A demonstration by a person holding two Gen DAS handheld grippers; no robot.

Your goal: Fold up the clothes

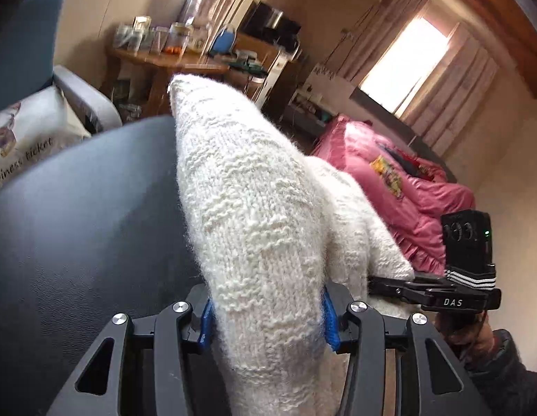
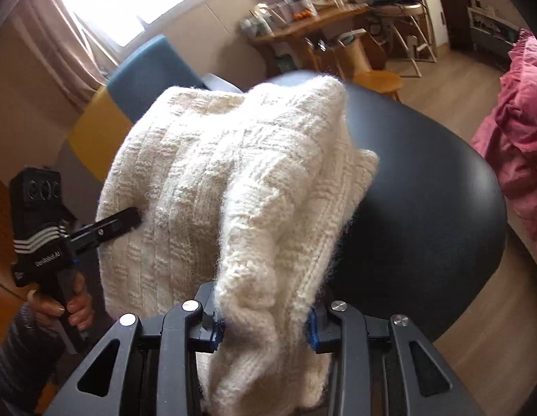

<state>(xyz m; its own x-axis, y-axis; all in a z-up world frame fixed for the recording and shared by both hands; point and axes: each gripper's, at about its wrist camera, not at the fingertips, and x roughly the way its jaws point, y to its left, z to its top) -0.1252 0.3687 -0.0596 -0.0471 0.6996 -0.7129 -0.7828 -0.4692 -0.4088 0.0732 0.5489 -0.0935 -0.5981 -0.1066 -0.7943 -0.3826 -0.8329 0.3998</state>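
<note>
A cream knitted sweater (image 1: 247, 208) is held up over a round black table (image 1: 77, 215). My left gripper (image 1: 266, 319) is shut on a thick fold of it, the blue pads pressed into the wool on both sides. My right gripper (image 2: 265, 326) is likewise shut on another bunched part of the sweater (image 2: 233, 180), which drapes forward over the black table (image 2: 424, 215). In the left wrist view the right gripper (image 1: 389, 286) reaches into the knit from the right. In the right wrist view the left gripper (image 2: 129, 220) bites the sweater's left edge.
A pink quilted garment (image 1: 400, 180) lies heaped beyond the table on the right. A blue and yellow chair (image 2: 129, 97) stands behind the table. A wooden desk (image 2: 313, 20) crowded with jars and a stool (image 2: 379, 81) stand farther back. A hand (image 2: 74, 301) holds the left gripper's handle.
</note>
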